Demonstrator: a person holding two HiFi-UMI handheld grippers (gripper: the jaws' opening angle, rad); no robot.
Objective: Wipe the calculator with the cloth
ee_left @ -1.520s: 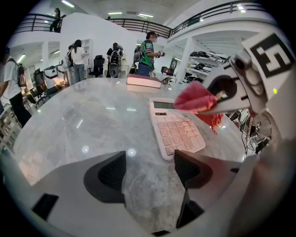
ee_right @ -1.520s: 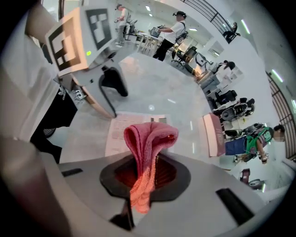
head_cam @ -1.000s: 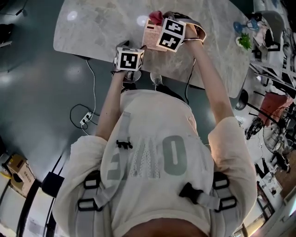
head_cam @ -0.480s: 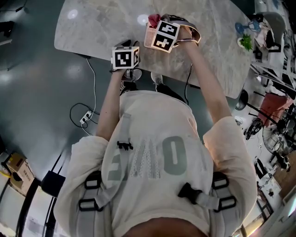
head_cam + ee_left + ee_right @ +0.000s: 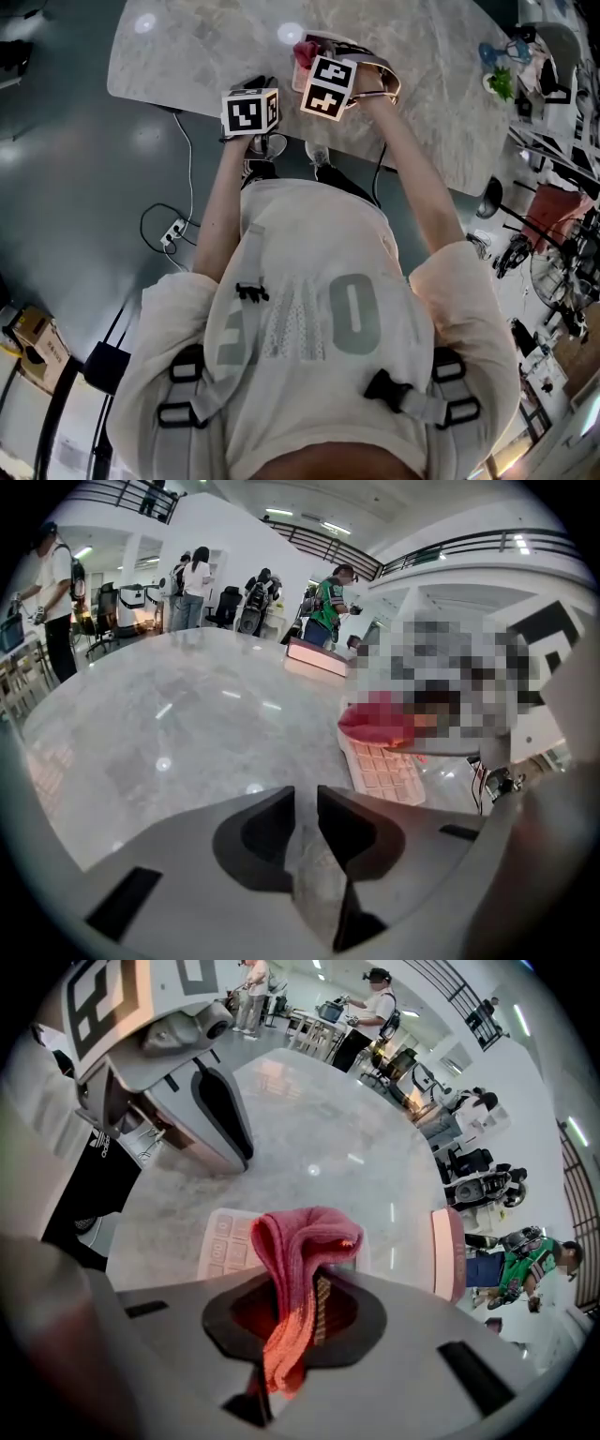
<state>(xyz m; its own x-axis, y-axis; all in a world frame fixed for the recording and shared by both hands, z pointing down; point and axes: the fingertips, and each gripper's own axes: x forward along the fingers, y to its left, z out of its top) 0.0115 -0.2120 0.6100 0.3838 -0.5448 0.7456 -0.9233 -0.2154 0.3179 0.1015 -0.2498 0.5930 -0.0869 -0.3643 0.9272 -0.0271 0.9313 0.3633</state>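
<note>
The pale pink calculator (image 5: 217,1238) lies flat on the grey marble table (image 5: 187,47); in the left gripper view the calculator (image 5: 386,769) is at the right. My right gripper (image 5: 300,1283) is shut on a folded red cloth (image 5: 302,1251), which hangs over the calculator's far end. In the head view the cloth (image 5: 305,50) peeks out above the right gripper's marker cube (image 5: 328,86). My left gripper (image 5: 306,803) sits just left of the calculator near the table's front edge. Its jaws are closing, a narrow gap remains, and nothing is between them.
A flat pink box (image 5: 317,658) lies farther back on the table, and the same box (image 5: 450,1251) shows at the right of the right gripper view. People stand beyond the table. A power strip and cable (image 5: 173,239) lie on the floor.
My right gripper has come down and nearer with the cloth, which now covers more of the calculator. The left gripper's cube has shifted slightly left and farther onto the table.
</note>
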